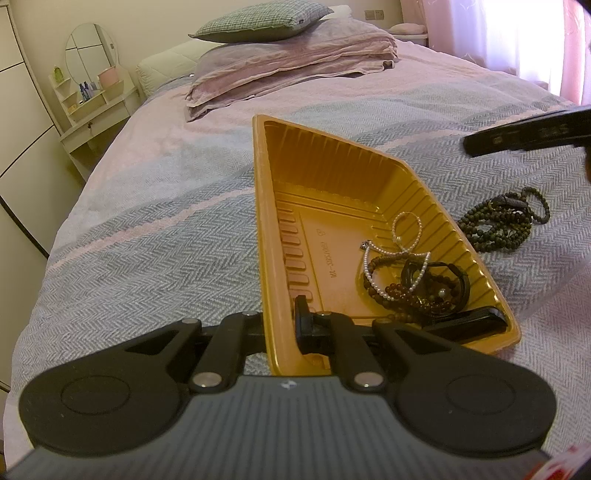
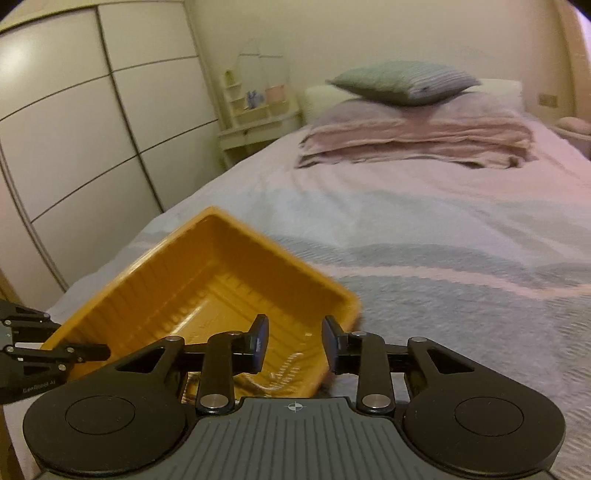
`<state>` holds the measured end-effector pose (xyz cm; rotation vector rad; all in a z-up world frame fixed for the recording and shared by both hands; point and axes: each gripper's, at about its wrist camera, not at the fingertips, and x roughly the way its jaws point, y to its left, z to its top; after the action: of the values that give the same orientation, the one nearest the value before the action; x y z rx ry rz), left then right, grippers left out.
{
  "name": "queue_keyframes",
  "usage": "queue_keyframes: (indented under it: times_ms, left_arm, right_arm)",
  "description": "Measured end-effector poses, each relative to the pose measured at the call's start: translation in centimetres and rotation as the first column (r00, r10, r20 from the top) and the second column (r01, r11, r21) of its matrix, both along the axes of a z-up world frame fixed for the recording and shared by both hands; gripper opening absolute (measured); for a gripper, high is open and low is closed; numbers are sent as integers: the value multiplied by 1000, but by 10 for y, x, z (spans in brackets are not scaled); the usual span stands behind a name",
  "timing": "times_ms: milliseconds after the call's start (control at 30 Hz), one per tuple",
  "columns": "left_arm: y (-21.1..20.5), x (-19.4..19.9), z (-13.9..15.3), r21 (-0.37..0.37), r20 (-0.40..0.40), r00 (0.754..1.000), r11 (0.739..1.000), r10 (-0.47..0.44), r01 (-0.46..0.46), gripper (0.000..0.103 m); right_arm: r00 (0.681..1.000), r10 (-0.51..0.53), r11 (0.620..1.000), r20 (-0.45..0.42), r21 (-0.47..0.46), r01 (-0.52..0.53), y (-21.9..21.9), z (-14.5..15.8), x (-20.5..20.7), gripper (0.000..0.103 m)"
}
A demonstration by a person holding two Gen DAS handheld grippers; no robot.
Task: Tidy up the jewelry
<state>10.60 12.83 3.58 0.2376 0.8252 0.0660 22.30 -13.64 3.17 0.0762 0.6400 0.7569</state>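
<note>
A bed point(image 1: 166, 206) filled most of both views, covered by a bedspread point(image 2: 461, 295) in grey herringbone bands and pale pink stripes. At its head lay a stack of folded pink bedding point(image 1: 295, 74), with a green checked pillow point(image 1: 262, 22) resting on top. Beside the bed stood a small cream dressing table point(image 1: 96, 107) with an oval mirror point(image 1: 92, 51) (a pink box and small bottles sat on its shelves). White wardrobe doors point(image 2: 74, 129) lined the wall, and pink curtains point(image 1: 517, 33) glowed with daylight.

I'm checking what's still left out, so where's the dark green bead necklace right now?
In the left wrist view the dark green bead necklace lies heaped on the bedspread, just right of the yellow tray, outside its rim.
</note>
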Motion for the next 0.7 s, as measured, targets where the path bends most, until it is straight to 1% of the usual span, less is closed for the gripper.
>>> queue_keyframes:
  times_ms: [100, 233, 300, 367, 400, 533, 633, 700]
  left_arm:
    - [-1, 1, 0, 1, 1, 1000, 1000, 2, -2, 7]
    - [-1, 1, 1, 4, 2, 1000, 1000, -2, 2, 7]
    - [-2, 0, 1, 6, 3, 1000, 1000, -2, 2, 7]
    - [-2, 0, 2, 7, 4, 1000, 1000, -2, 2, 7]
    - [-2, 0, 2, 7, 4, 1000, 1000, -2, 2, 7]
    - [-2, 0, 2, 8, 4, 1000, 1000, -3, 3, 7]
    - [-3, 1, 3, 12, 4, 1000, 1000, -5, 5, 7]
    - [-3, 1, 3, 13, 4, 1000, 1000, -5, 5, 7]
  right_arm:
    - [998, -70, 997, 7, -21, 70, -29, 1, -5, 34]
    - [990, -144, 988, -2, -55, 143, -66, -7, -14, 38]
    - [984, -178, 978, 2, -106, 177, -82, -13, -18, 39]
    - [978, -205, 962, 33, -175, 207, -94, -21, -24, 40]
    - [975, -220, 954, 35, -202, 222, -101, -26, -26, 40]
    - [963, -270, 931, 1, -254, 261, -126, -47, -31, 40]
    - [954, -300, 908, -2, -307, 285, -135, -59, -32, 40]
    - [951, -310, 907, -17, -306, 290, -138, -65, -29, 40]
